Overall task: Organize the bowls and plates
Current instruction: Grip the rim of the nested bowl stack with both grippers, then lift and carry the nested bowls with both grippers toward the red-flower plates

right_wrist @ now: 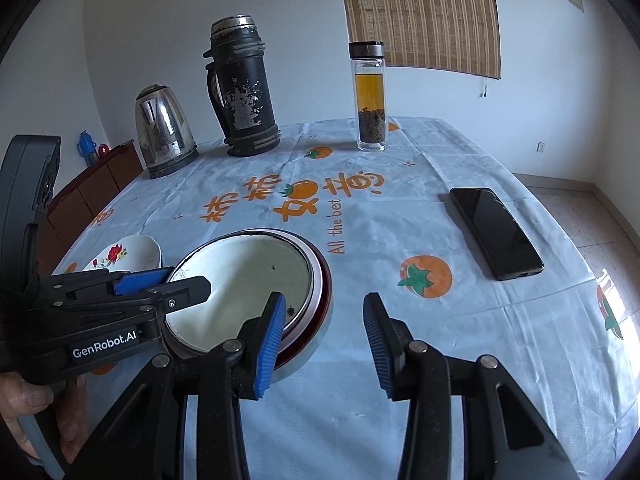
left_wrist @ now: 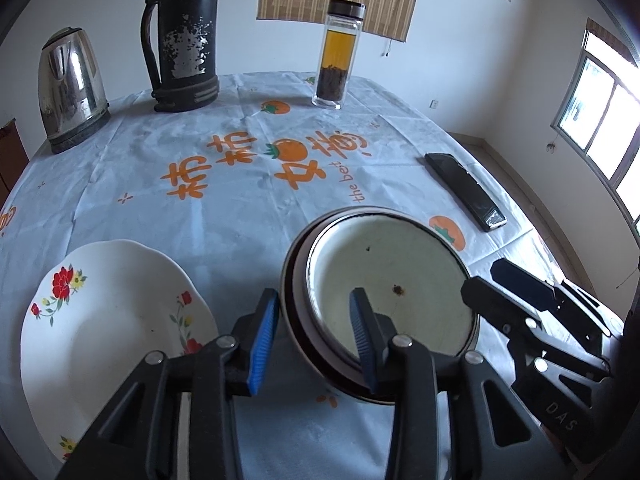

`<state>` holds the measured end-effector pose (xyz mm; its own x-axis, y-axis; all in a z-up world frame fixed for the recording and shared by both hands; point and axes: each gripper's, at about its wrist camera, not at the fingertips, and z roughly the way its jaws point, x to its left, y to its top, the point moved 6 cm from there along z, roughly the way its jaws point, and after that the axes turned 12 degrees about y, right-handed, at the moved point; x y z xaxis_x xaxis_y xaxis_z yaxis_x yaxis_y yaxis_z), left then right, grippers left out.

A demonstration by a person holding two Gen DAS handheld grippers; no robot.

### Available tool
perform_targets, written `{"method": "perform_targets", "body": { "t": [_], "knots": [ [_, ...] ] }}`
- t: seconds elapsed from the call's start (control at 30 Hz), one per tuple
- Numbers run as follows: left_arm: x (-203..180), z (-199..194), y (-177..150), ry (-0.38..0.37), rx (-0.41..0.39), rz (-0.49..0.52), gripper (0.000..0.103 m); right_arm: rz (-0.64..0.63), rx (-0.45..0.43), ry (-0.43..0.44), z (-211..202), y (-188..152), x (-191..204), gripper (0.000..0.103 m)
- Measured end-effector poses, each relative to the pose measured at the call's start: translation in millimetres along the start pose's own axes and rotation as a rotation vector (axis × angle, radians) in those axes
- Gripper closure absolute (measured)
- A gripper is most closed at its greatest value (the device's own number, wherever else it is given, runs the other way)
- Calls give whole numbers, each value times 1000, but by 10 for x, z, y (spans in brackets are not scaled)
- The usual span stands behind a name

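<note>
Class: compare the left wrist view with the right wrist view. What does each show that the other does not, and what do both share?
Only the left wrist view shows the window. Only the right wrist view shows the wooden cabinet and the person's hand holding the left hand-held gripper. Both show the stacked bowls, flowered plate, kettle, flask, tea bottle and phone.

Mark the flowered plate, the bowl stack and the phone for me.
flowered plate [left_wrist: 116, 320], left wrist view, bare white centre of the plate.
bowl stack [left_wrist: 384, 264], left wrist view, inner floor of the top bowl.
phone [right_wrist: 496, 232], right wrist view, middle of the dark screen.
</note>
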<state>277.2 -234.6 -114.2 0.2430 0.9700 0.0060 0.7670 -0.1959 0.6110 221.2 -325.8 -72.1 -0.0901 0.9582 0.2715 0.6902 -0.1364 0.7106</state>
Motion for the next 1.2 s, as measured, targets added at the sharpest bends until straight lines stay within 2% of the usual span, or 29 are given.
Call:
{"method": "perform_targets", "body": {
  "t": [0.3, 0.47, 0.57, 0.7, 1.0, 1.2],
  "knots": [
    [20, 71, -13, -40, 33, -20, 65, 42, 36, 61, 128, -35, 28, 60],
    [13, 85, -31, -66, 52, -20, 61, 36, 44, 46, 157, -40, 51, 70],
    [-12, 92, -37, -50, 45, 0, 59, 46, 44, 43, 156, -34, 18, 76],
    [-15, 97, -40, -43, 38, -1, 60, 15, 58, 10, 180, -21, 44, 76],
    [0, 75, -44, -53, 31, -26, 65, 50, 42, 21, 136, -4, 18, 80],
    [-51, 29, -54, -31, 13, -3, 66, 39, 32, 12, 86, 25, 25, 80]
  ]
}}
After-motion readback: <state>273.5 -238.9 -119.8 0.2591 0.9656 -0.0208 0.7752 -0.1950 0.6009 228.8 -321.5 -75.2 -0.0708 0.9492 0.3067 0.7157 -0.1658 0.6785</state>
